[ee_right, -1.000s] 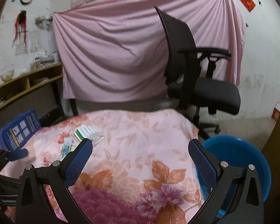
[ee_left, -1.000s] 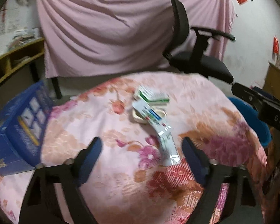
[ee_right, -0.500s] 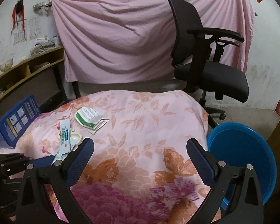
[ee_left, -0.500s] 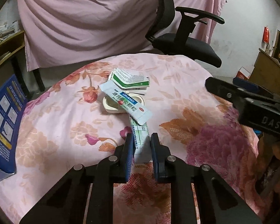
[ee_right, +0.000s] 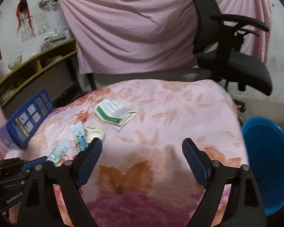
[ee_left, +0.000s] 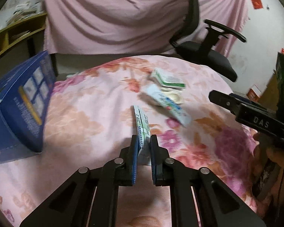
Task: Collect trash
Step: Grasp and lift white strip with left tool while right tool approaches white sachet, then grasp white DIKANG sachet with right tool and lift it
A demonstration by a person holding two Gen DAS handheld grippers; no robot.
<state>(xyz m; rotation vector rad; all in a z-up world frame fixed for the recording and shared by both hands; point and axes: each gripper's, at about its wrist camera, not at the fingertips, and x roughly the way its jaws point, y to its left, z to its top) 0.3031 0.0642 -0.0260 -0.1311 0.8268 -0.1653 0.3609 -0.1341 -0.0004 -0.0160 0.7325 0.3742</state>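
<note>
Left wrist view: the left gripper (ee_left: 143, 145) is pinching one end of a flat green-and-white wrapper (ee_left: 141, 125), its jaws having just been closing onto it, so that the strip is standing on edge and clear of the floral cloth (ee_left: 96, 109), apparently ready for carrying off. Beyond it, a blue-and-white sachet (ee_left: 166, 106), a white ring-shaped lid (ee_left: 175, 97) and a green-edged packet (ee_left: 166, 79) are lying clustered together. The right gripper (ee_right: 142, 149) is hovering over bare cloth, its jaws having just been narrowing yet spread wide with nothing between them. A blue tub (ee_right: 268, 162) is waiting off the table's right edge, probably the bin. A blue box (ee_left: 19, 109), an office chair (ee_right: 232, 56) and a pink drape (ee_right: 132, 28) are filling out the room.
</note>
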